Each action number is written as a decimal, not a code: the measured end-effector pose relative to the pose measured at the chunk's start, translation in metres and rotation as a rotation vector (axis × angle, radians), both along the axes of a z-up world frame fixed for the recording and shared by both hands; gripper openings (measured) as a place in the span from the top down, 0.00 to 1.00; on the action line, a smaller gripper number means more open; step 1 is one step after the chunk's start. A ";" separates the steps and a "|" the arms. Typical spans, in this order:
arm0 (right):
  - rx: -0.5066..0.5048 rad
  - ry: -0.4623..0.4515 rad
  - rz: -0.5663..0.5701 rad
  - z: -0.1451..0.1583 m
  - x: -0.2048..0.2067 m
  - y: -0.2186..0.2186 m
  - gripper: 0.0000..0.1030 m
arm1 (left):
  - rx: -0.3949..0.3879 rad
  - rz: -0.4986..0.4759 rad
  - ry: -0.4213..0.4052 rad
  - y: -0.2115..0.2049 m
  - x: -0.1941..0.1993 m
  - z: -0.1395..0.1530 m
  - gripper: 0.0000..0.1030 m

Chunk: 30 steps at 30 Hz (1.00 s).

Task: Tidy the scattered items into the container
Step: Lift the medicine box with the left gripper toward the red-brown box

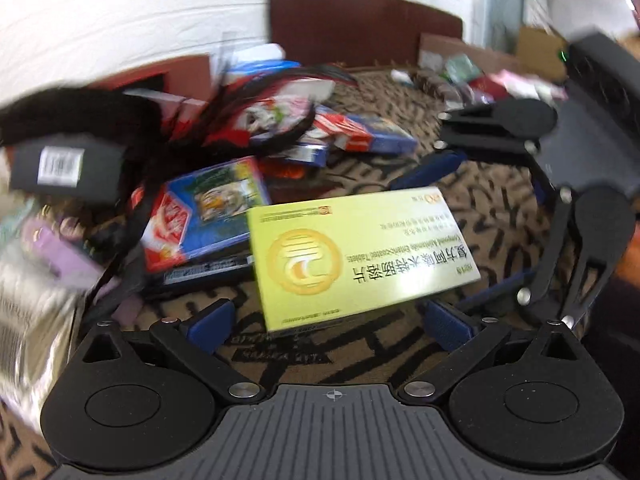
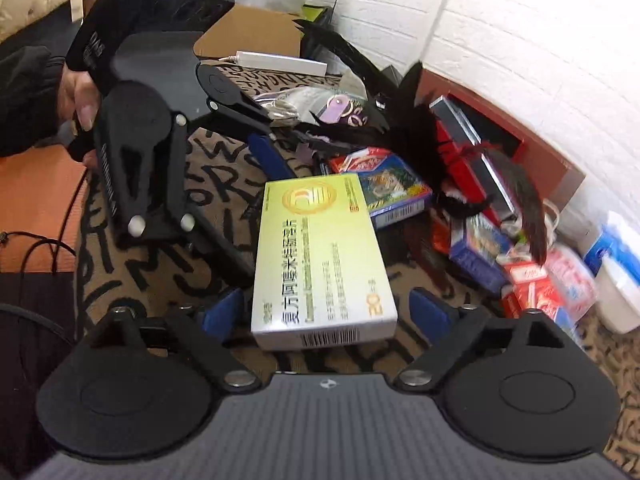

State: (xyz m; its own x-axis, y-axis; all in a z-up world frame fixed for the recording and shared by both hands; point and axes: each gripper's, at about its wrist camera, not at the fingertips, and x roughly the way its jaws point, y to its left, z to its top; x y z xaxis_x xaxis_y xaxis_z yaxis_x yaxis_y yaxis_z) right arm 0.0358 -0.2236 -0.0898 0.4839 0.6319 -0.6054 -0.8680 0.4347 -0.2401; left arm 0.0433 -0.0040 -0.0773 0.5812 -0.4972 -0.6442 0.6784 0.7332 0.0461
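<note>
A yellow-green medicine box (image 1: 356,256) (image 2: 324,256) lies on the patterned cloth between both grippers. My left gripper (image 1: 336,320) is open, its blue pads either side of the box's near end without touching. My right gripper (image 2: 328,312) is open too, its pads flanking the barcode end of the box. Each gripper shows in the other's view: the right one at right in the left wrist view (image 1: 472,224), the left one at left in the right wrist view (image 2: 248,200). Scattered card packs (image 1: 200,216) (image 2: 392,188) and black feathers (image 2: 424,136) lie beyond.
A dark red box-like container (image 2: 540,148) stands against the white brick wall. A black box with a label (image 1: 64,168) sits at left. A cardboard box (image 2: 252,32) and white packs (image 2: 616,280) lie at the edges. An orange surface (image 2: 36,200) borders the cloth.
</note>
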 end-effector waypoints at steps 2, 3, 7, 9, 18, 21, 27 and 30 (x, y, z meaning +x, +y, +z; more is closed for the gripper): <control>0.009 0.004 0.003 -0.001 -0.002 0.000 0.19 | 0.028 -0.001 -0.015 -0.006 0.002 0.000 0.02; 0.004 -0.011 0.005 -0.002 -0.004 0.000 0.20 | 0.023 -0.020 -0.021 -0.006 0.001 0.001 0.09; -0.045 -0.097 -0.008 0.002 -0.011 0.002 0.31 | 0.001 -0.044 -0.052 -0.003 -0.003 0.001 0.14; -0.053 -0.116 -0.002 0.004 -0.013 0.000 0.31 | -0.003 -0.045 -0.060 -0.003 -0.004 0.001 0.14; -0.027 -0.174 -0.007 0.016 -0.018 -0.003 0.31 | 0.029 -0.004 -0.160 -0.014 -0.011 0.013 0.16; -0.025 -0.189 0.000 0.025 -0.019 -0.002 0.31 | 0.031 0.011 -0.177 -0.014 -0.011 0.021 0.16; -0.009 -0.233 0.019 0.049 -0.015 0.000 0.31 | 0.038 0.035 -0.231 -0.013 -0.010 0.050 0.16; 0.000 -0.259 0.027 0.066 -0.007 0.002 0.31 | 0.044 0.051 -0.260 -0.013 -0.002 0.069 0.16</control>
State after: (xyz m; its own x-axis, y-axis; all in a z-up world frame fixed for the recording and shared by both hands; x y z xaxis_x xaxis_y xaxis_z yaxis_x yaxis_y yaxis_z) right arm 0.0288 -0.2215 -0.0240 0.6061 0.6466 -0.4632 -0.7886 0.4124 -0.4562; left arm 0.0415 -0.0167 -0.0083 0.7536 -0.4378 -0.4903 0.6019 0.7593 0.2471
